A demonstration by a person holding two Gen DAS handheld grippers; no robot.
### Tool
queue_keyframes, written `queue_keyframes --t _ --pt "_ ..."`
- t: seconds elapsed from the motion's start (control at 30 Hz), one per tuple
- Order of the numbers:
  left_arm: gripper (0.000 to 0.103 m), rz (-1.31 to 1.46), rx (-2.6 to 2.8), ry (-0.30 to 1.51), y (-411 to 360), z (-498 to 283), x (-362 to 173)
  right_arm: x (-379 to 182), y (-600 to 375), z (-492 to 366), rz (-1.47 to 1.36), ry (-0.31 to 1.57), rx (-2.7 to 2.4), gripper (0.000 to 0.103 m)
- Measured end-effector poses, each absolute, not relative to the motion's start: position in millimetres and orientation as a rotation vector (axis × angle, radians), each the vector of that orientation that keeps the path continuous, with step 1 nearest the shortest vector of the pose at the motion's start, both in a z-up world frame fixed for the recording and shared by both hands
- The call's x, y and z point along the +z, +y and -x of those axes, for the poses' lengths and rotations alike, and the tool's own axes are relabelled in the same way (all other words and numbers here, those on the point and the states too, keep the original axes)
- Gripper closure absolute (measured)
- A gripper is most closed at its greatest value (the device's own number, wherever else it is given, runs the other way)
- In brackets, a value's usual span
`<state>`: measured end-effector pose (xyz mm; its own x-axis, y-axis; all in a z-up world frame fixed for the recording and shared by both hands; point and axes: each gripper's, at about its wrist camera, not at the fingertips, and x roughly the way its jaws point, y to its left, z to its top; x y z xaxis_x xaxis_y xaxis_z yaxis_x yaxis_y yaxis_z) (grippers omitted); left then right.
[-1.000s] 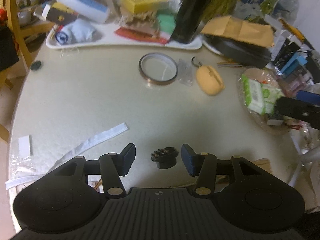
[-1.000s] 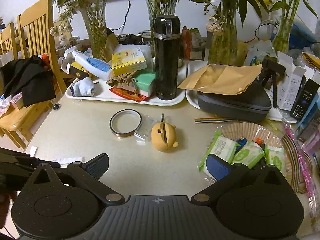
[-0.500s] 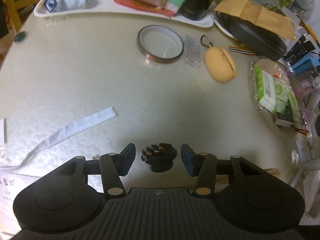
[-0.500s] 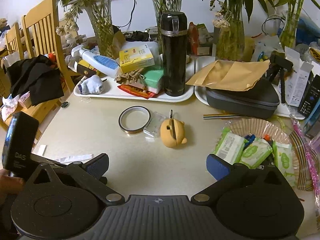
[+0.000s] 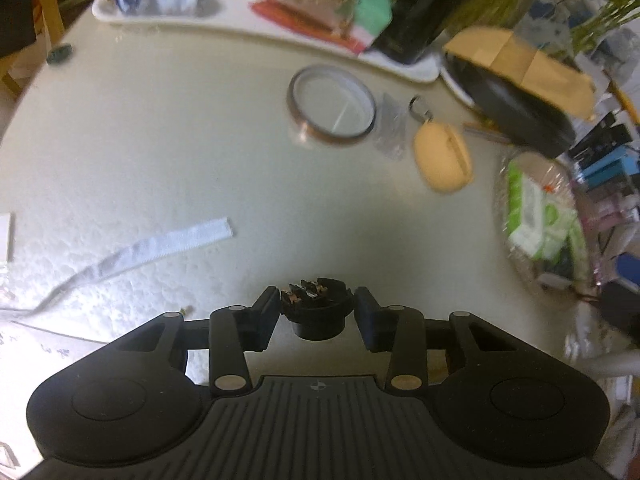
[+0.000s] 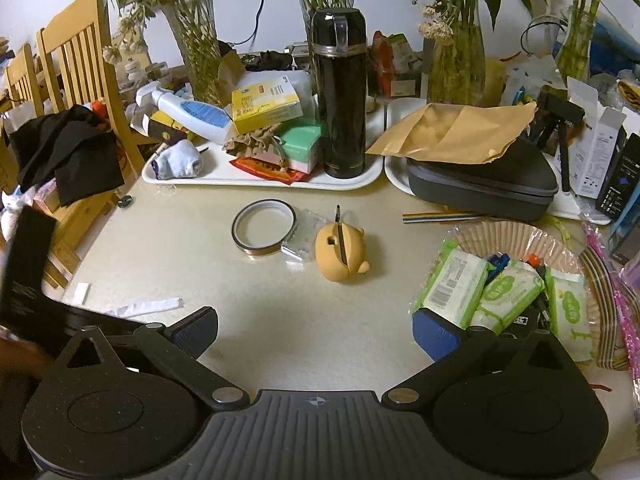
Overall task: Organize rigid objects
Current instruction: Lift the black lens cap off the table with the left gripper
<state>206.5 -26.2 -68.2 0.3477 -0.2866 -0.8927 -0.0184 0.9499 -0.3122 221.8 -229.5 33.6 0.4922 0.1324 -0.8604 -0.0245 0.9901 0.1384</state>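
Note:
A small black round plastic part sits between the fingers of my left gripper; the jaws have closed to its sides and touch it. A tape ring and a yellow bear-shaped case lie further out on the cream table; they also show in the right wrist view as the tape ring and the case. My right gripper is wide open and empty above the table's near part.
A white tray holds a black flask, boxes and a bottle. A black case lies under a brown envelope. A basket of wipes is at right. A white strip lies at left. Chairs stand at left.
My left gripper has narrowed from open to touching the black part on both sides. The right gripper has barely moved.

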Motion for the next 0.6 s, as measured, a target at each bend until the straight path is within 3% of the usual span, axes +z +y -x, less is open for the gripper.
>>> queue_keyframes --t 0.6 --pt "0.063 0.252 -0.152 1.091 -26 -191 -8 6 -222 -241 -0.052 1.099 0.106 0.0"
